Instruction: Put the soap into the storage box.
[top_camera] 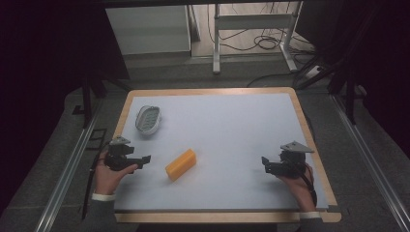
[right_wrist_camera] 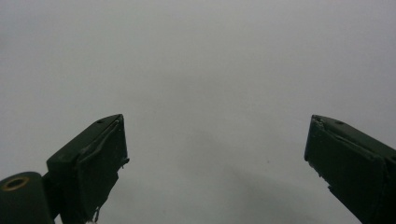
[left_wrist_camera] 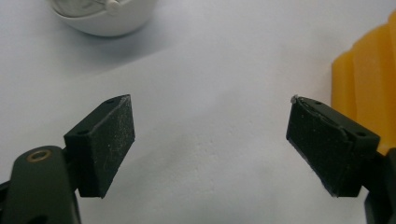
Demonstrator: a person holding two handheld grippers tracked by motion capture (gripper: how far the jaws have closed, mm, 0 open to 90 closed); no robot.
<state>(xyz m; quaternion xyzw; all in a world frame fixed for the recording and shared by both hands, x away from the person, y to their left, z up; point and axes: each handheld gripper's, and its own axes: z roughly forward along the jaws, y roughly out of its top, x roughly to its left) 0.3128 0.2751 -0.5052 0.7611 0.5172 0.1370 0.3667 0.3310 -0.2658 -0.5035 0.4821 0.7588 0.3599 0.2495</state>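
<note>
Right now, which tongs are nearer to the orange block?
Left. The left tongs sit just beside the orange block, at its left, jaws open. The right tongs rest far off toward the table's right edge, also open.

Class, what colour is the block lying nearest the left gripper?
Yellow-orange block, clearest in the high view.

The high view looks forward and down from above the person's side, taking in the whole desk [top_camera: 232, 125] from well back, with floor beyond it. The left gripper view sits low and close over the desk surface, facing along its own jaws, and shares with the high view the orange block [left_wrist_camera: 366, 84] and the white dish [left_wrist_camera: 105, 18]. The right gripper view is equally close, facing bare desk top.
</note>
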